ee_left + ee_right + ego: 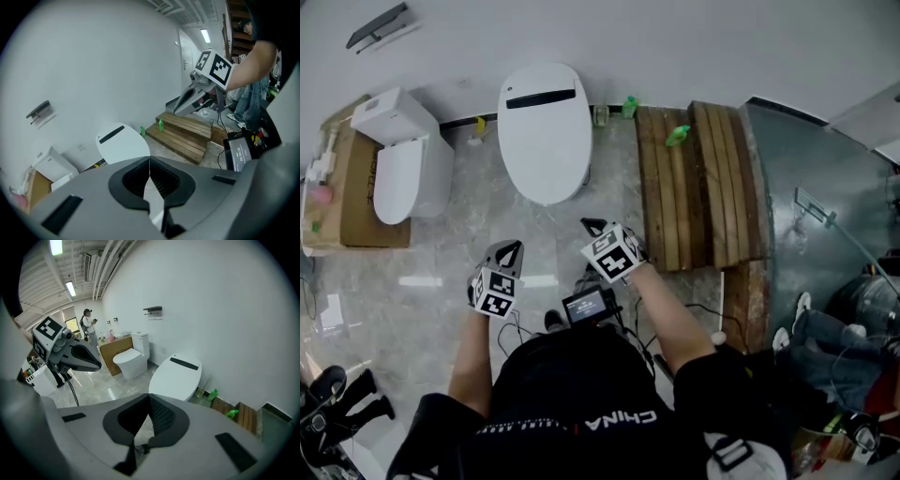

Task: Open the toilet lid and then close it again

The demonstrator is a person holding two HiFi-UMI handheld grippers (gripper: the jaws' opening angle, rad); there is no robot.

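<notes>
The toilet stands against the white wall, its white oval lid [546,131] down and shut, with a black strip near the hinge. The same lid [123,139] lies ahead in the left gripper view, and the lid [177,376] also shows in the right gripper view. My left gripper [509,249] is shut and empty, over the floor in front of the bowl and a little to its left. My right gripper [590,226] is also shut and empty, closer to the bowl's front edge on its right. Neither touches the toilet. Each gripper shows in the other's view: left gripper [91,363], right gripper [182,107].
A second white toilet [401,161] stands to the left beside a cardboard box [352,192]. Wooden pallets [698,183] with green bottles [678,136] lie right of the toilet, then a grey metal panel [811,216]. A person [88,325] stands far off. Cables and a small screen [586,306] hang at my waist.
</notes>
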